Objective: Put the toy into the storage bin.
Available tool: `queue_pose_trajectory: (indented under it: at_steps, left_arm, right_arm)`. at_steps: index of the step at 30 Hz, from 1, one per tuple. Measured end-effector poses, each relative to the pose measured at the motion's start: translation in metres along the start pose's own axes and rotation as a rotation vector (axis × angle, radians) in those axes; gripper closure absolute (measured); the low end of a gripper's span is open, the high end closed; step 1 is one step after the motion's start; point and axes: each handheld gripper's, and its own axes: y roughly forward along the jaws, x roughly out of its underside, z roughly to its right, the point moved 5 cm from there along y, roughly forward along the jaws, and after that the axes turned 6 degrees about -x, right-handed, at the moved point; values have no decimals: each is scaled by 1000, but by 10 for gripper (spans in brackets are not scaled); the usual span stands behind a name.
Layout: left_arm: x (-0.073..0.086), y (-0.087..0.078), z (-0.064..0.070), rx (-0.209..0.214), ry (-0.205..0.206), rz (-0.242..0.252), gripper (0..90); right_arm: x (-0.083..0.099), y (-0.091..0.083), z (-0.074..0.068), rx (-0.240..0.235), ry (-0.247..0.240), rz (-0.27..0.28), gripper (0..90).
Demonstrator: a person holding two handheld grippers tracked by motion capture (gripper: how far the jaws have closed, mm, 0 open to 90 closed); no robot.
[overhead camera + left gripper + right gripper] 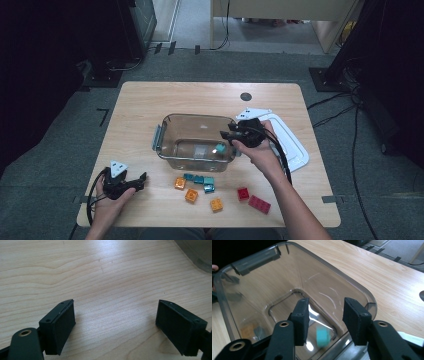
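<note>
Dropping teal block (322, 337) into clear tub (165, 131): right gripper (231, 137) over tub's right rim, jaws parted, block blurred below them near tub floor. Best to lift straight up, clear of rim. Tub otherwise bare. Left gripper (142, 180) wide, idle, near-left on table (150, 95). Loose blocks (200, 186) near tub's front.

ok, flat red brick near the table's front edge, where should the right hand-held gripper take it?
Probably from straight above, jaws closing across the short width of the flat red brick. It lies flat and low on the table, so a side approach gets little to hold. The small red brick sits close at its left end, so keep the jaws off that end. The right hand-held gripper is open over the clear tub.
</note>
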Motion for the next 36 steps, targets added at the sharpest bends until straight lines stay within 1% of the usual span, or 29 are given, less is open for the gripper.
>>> queue_pose_trajectory:
  at_steps: [3, 4, 5, 6, 7, 10, 11, 12, 13, 14, 15, 16, 17, 18, 19, 20, 21, 22, 23, 25, 26, 28, 30, 32, 35, 36]
  left_arm:
    - [0, 0, 2, 4, 4, 1, 159]
    - [0, -1, 3, 19, 17, 5, 162]
    - [-1, -2, 7, 49, 45, 20, 248]
    - [-1, -2, 7, 49, 45, 20, 281]
    - [0, -3, 9, 55, 50, 25, 281]
    - [0, -6, 19, 61, 43, 43, 429]
    - [0, -6, 22, 68, 47, 45, 537]
    - [-1, -6, 29, 98, 49, 53, 568]
    - [-1, -6, 29, 98, 49, 53, 597]
    - [-2, -7, 37, 98, 59, 54, 621]
    - [-2, -7, 37, 98, 59, 54, 655]
    - [-2, -7, 41, 107, 65, 53, 655]
    - [-2, -8, 49, 119, 64, 55, 704]
    - [-2, -8, 49, 119, 64, 55, 719]
    - [-2, -8, 52, 125, 61, 53, 719]
    - [-2, -9, 57, 138, 48, 52, 741]
    - [-2, -9, 60, 141, 44, 50, 767]
    - [-2, -9, 65, 138, 41, 50, 795]
    - [-2, -9, 68, 138, 39, 47, 822]
    - [-3, -10, 75, 152, 22, 36, 846]
    - [-3, -10, 79, 156, 22, 35, 854]
    - [-3, -11, 88, 176, 24, 30, 859]
    - [-4, -12, 99, 195, 40, 23, 859]
    - [-5, -12, 108, 206, 48, 21, 855]
    - [-6, -11, 120, 220, 61, 27, 856]
    - [-6, -11, 124, 223, 68, 28, 859]
  right_arm:
    - [0, -6, -1, 17, 0, 25, 522]
    - [0, -11, -2, 19, -1, 37, 514]
    - [1, -21, -3, 27, 2, 61, 503]
    - [3, -26, -3, 34, 5, 71, 502]
    - [3, -26, -3, 34, 5, 71, 502]
    - [11, -44, -5, 50, 11, 100, 499]
    - [20, -55, -7, 57, 18, 116, 500]
    - [24, -58, -7, 60, 22, 122, 503]
    - [30, -62, -8, 64, 29, 129, 512]
    - [36, -66, -9, 67, 30, 137, 526]
    - [36, -66, -9, 67, 30, 137, 526]
    - [44, -70, -11, 70, 40, 139, 544]
    - [61, -75, -15, 75, 49, 144, 566]
    - [61, -75, -15, 75, 49, 144, 566]
    - [67, -76, -16, 71, 53, 142, 574]
    - [76, -77, -18, 63, 54, 138, 581]
    - [86, -78, -21, 56, 59, 132, 588]
    - [92, -78, -23, 51, 67, 132, 589]
    - [102, -75, -27, 40, 77, 119, 586]
    - [117, -68, -36, 26, 95, 103, 572]
    - [122, -65, -40, 18, 102, 100, 556]
    - [131, -56, -50, 3, 106, 78, 534]
    - [136, -46, -63, -24, 95, 46, 498]
    - [138, -37, -76, -43, 73, 31, 477]
    - [142, -21, -97, -84, 45, 10, 404]
    - [144, -16, -104, -111, 30, 5, 356]
